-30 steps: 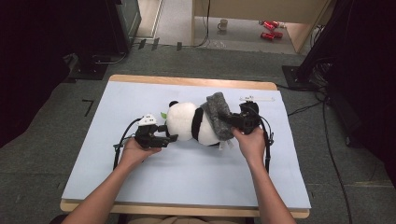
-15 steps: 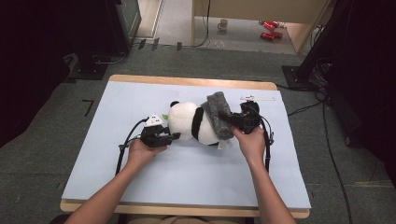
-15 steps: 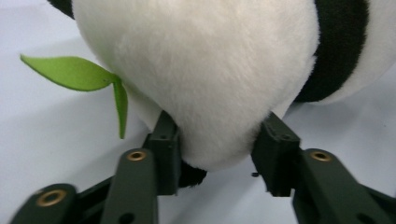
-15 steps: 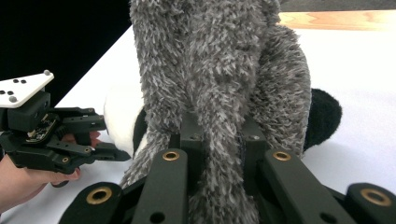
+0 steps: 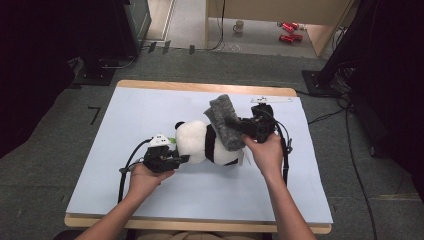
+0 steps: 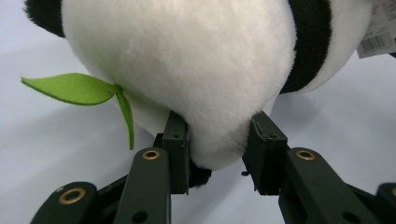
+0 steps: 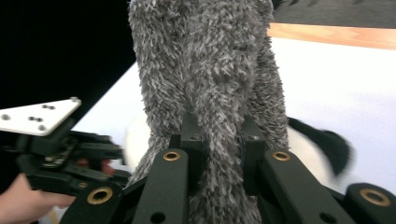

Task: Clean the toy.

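Observation:
A black-and-white panda plush [image 5: 200, 142] lies on its side in the middle of the pale blue table [image 5: 125, 115]. My left gripper [image 5: 182, 159] has just been closing on its white rounded end, and in the left gripper view the pads [image 6: 176, 140] press into the fur [image 6: 187, 60]. A green felt leaf [image 6: 74, 88] sticks out beside it. My right gripper [image 5: 245, 127] is shut on a grey fuzzy cloth [image 5: 224, 121] that drapes over the panda's back. The right gripper view has that cloth [image 7: 210, 84] pinched between the jaws, with the left gripper [image 7: 60, 154] at lower left.
A white paper tag [image 6: 376, 39] hangs from the panda. A small white strip [image 5: 270, 99] lies near the table's far right edge. On the floor beyond stand a mug [image 5: 239, 25], red cans [image 5: 287, 30] and dark equipment stands [image 5: 100, 60].
The left gripper has slid right to the panda and closed on its white end. The right gripper has risen a little with the grey cloth.

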`<state>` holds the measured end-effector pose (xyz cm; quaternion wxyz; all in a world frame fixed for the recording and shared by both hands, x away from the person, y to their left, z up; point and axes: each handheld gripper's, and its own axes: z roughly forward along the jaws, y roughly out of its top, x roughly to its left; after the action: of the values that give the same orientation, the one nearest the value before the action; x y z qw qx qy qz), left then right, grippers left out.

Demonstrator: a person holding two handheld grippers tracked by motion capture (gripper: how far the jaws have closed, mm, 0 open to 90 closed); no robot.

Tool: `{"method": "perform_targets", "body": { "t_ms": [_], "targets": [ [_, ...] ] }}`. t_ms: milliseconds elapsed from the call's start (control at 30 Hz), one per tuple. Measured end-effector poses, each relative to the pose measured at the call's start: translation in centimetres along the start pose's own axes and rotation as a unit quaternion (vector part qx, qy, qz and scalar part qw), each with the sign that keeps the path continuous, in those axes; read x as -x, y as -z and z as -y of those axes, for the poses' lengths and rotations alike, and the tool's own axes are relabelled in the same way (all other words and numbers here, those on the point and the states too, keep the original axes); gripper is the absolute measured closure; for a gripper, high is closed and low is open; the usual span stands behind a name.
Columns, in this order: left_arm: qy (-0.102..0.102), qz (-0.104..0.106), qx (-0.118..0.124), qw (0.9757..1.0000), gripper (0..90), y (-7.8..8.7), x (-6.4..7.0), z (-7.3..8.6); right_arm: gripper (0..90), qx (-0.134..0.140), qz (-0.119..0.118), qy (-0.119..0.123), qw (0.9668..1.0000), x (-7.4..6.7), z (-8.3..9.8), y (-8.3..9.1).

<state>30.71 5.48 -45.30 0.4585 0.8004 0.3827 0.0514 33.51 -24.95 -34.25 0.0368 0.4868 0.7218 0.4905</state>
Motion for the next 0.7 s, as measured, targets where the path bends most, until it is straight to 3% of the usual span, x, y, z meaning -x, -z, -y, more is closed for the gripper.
{"method": "perform_targets", "body": {
  "t_ms": [167,300,433,567,700],
  "targets": [
    [0.014,0.004,0.020,0.9997,64.3,-0.6,0.0,-0.2,78.0,-0.024,-0.020,0.013,0.9994,-2.1,0.7,-2.2],
    [0.010,0.011,0.031,0.9994,64.3,-0.4,0.3,-0.4,78.0,-0.038,-0.021,0.017,0.9989,-2.7,1.5,-3.8],
    [0.008,0.015,0.030,0.9994,65.3,-0.4,0.6,-0.5,77.8,-0.050,-0.042,0.011,0.9978,-3.5,2.3,-5.3],
    [0.001,0.017,0.021,0.9996,66.8,-0.5,1.2,-0.5,77.7,-0.070,-0.022,0.028,0.9969,-3.8,3.2,-6.9],
    [0.011,0.017,0.007,0.9998,67.4,-1.0,0.9,-0.4,77.4,-0.072,-0.009,0.033,0.9968,-3.2,3.7,-7.4]
  ]
}}
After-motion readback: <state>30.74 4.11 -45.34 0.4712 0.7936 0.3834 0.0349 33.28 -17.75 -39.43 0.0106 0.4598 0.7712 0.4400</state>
